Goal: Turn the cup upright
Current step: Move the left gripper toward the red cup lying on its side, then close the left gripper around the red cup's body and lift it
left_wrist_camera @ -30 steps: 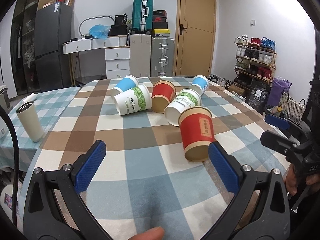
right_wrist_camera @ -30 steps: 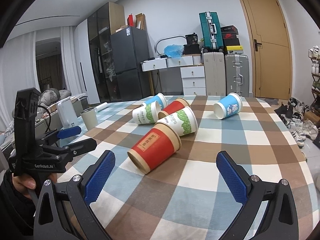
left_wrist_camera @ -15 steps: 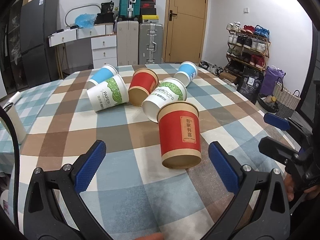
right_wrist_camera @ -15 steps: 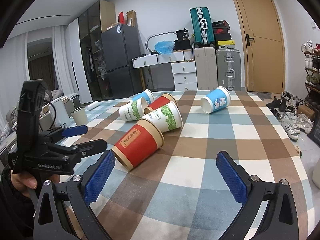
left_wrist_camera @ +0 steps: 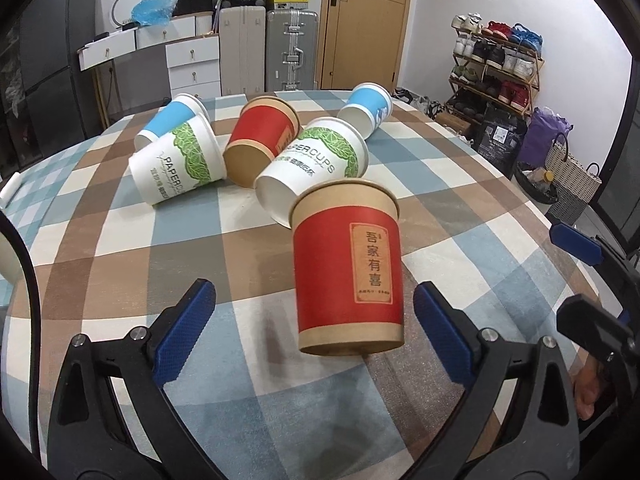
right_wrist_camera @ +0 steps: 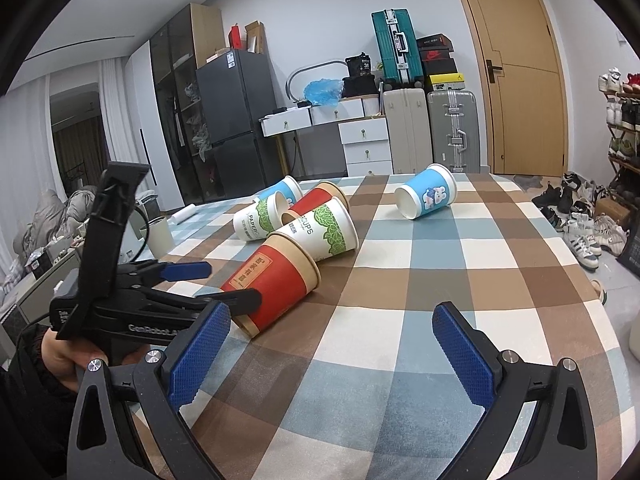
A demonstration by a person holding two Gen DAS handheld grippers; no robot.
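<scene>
A red paper cup (left_wrist_camera: 347, 272) with a brown rim lies on its side on the checked tablecloth (left_wrist_camera: 120, 240), base end toward me. My left gripper (left_wrist_camera: 316, 336) is open, its blue pads on either side of the cup's base, not touching it. In the right wrist view the same cup (right_wrist_camera: 276, 284) lies at left with the left gripper (right_wrist_camera: 216, 284) around its near end. My right gripper (right_wrist_camera: 332, 356) is open and empty, to the right of the cup over the cloth.
Several other paper cups lie on their sides beyond: two white-green (left_wrist_camera: 180, 160) (left_wrist_camera: 316, 164), one red (left_wrist_camera: 262, 136), two blue (left_wrist_camera: 172, 118) (left_wrist_camera: 366, 108). A grey tumbler (right_wrist_camera: 160, 236) stands at the far left. A shoe rack (left_wrist_camera: 496, 64) and bags stand right of the table.
My left gripper has moved forward and lower until its pads flank the red cup's base. My right gripper has shifted a little closer to the table. The cups have not moved.
</scene>
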